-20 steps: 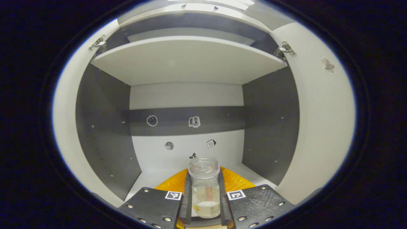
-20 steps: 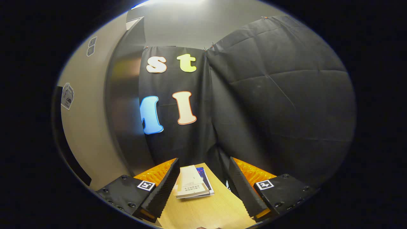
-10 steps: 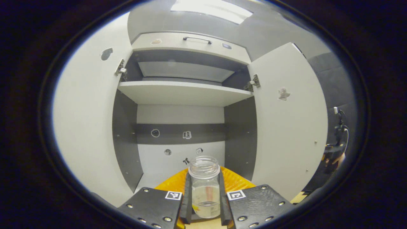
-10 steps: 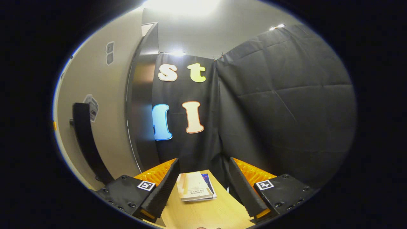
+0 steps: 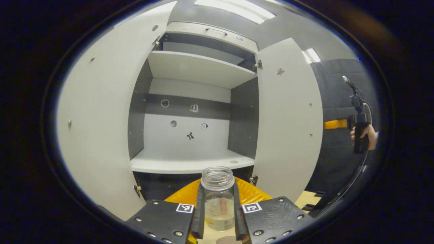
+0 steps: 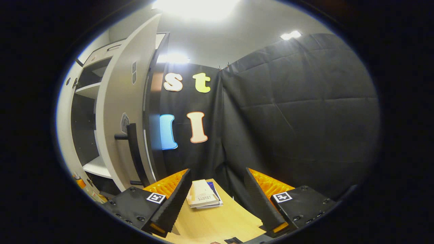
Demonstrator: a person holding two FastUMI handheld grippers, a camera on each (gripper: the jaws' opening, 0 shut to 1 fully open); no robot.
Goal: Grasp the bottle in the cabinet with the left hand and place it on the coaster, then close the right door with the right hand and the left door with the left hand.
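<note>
Right now the left gripper (image 5: 218, 210) is holding level in front of the open cabinet (image 5: 190, 162), its two fingers pressing on either side of the bottle (image 5: 218, 200), which is standing upright between them. That bottle is a clear, lidless jar with a little pale liquid sitting in its bottom part and a label on its side; it is hanging outside the cabinet, just in front of the lower shelf's front edge. Below it, a small round dark patch that may be the coaster (image 5: 226, 240) is peeking out between the fingers, too cut off to be sure.

Both doors are standing wide: the left door (image 5: 98, 128) to the left of the cabinet opening, the right door (image 5: 288, 122) to its right. Inside the cabinet, the lower shelf and the upper shelf are showing pale bare boards, with small stickers on the back panel.

Well to the right of the cabinet, a hand (image 5: 364, 134) is gripping a dark handle upright.

The right gripper (image 6: 217, 200) is hovering over the wooden table (image 6: 217, 223) to the right of the cabinet, its fingers spread wide apart and gripping nothing. Some books (image 6: 203, 198) are lying on the table beyond it, and the right door's dark handle (image 6: 134, 152) is showing edge-on.
</note>
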